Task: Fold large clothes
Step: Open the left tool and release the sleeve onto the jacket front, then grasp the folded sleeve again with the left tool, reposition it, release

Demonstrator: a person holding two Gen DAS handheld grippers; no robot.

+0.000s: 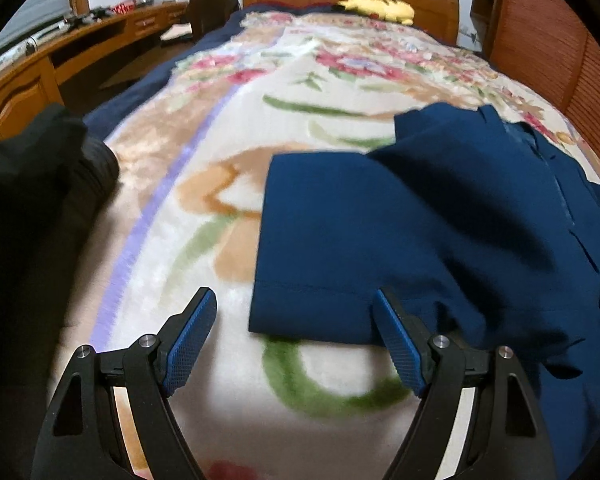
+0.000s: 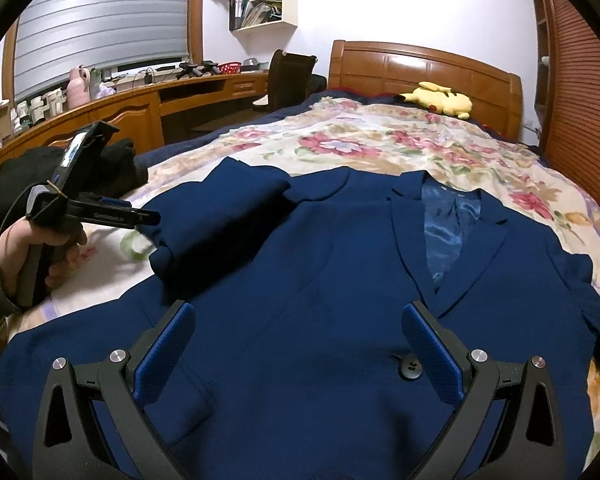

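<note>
We've got the navy jacket (image 2: 300, 280) lying front-up on the floral blanket (image 2: 360, 140), collar toward twelve o'clock, its sleeve (image 1: 320, 240) folded back across the chest. Our left gripper (image 1: 296, 340) hangs over the blanket with its jaws spread wide and nothing between them, the sleeve cuff just beyond at one o'clock. Our right gripper (image 2: 300, 344) hovers above the jacket's front, jaws apart, empty, the dark button (image 2: 410, 367) near its right pad. At nine o'clock a dark bundle of clothing (image 1: 32, 184) sits on the bed's edge.
</note>
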